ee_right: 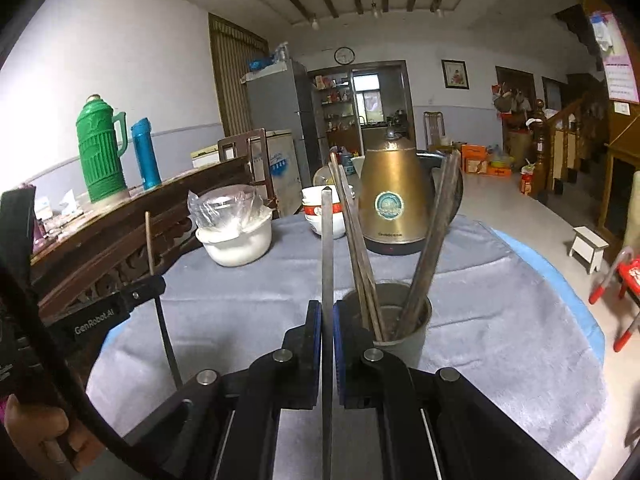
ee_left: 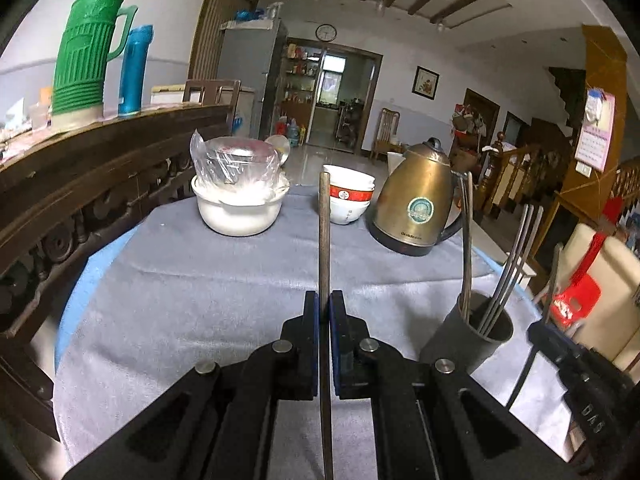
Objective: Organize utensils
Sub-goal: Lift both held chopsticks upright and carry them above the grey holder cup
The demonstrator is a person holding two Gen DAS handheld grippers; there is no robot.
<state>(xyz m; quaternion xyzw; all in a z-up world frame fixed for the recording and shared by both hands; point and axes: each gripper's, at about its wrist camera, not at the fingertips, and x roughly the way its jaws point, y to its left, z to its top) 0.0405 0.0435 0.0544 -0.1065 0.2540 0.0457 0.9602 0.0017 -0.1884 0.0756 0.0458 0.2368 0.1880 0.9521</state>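
We see the left tongs clamped on a single brown chopstick, which stands nearly upright between the blue pads and rises past their tips above the bench, a round top draped in a grey cloth with a blue layer showing at its edge. In the right wrist view the right tongs are likewise closed on one grey chopstick, held upright in the same way, its pointed end up in front of the stacked bowls. Just beside the right tongs, to their right in that view, a dark grey holder cup stands on the cloth with several chopsticks already leaning inside it, fanned against its rim to both sides. From the left wrist view the same cup sits well to the right of the left tongs, near the bench's edge. At the far side of the bench we find a white bowl topped with a glass dish in a clear plastic bag, a stack of white bowls with a red band, and a brass-coloured electric kettle on its dark base. A green thermos and a blue flask stand on the carved wooden sideboard on the left. A hand grips the left tool's handle at the lower left of the right wrist view.
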